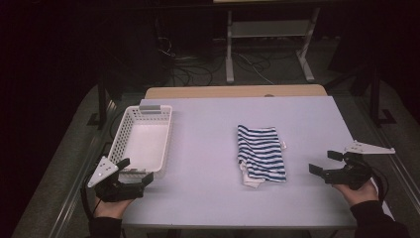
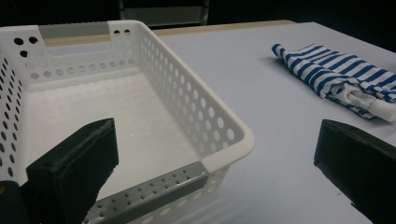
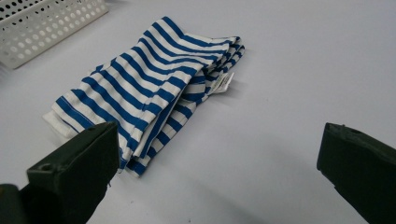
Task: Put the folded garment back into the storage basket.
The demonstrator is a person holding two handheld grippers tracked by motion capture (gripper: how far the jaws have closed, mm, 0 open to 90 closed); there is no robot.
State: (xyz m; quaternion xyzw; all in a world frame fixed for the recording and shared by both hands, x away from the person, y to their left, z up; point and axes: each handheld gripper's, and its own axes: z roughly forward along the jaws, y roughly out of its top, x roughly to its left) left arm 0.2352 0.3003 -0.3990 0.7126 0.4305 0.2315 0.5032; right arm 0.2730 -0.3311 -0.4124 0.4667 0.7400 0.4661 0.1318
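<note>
High view: a pale lilac table (image 1: 208,124) takes up the middle of the frame. A folded blue-and-white striped cloth (image 1: 261,153) lies flat on it, right of centre, with a strip of white fabric showing at its lower left corner. A white perforated basket (image 1: 142,140) sits at the left of the table with nothing in it. The left gripper (image 1: 132,173) is at the lower left of the frame, held in a hand, its jaws spread wide just at the basket's near rim. The right gripper (image 1: 326,162) is at the lower right, also held in a hand, its jaws wide apart and pointing left toward the cloth, clearly apart from it.

Left gripper view: the two black jaws rise from the lower left and lower right corners, set far apart with nothing between them. The basket (image 2: 219,135) occupies the left and centre of the frame, its grey-trimmed near edge at the bottom between the jaws. The striped cloth (image 2: 341,77) lies at the upper right on the table (image 2: 261,93).

Right gripper view: the jaws again stand wide at the lower corners, holding nothing. The striped cloth (image 3: 154,84) lies in the centre and left of the frame, a small white tag at its right edge; its near corner sits just beside the left-hand jaw. A corner of the basket (image 3: 42,23) shows at the upper left.
</note>
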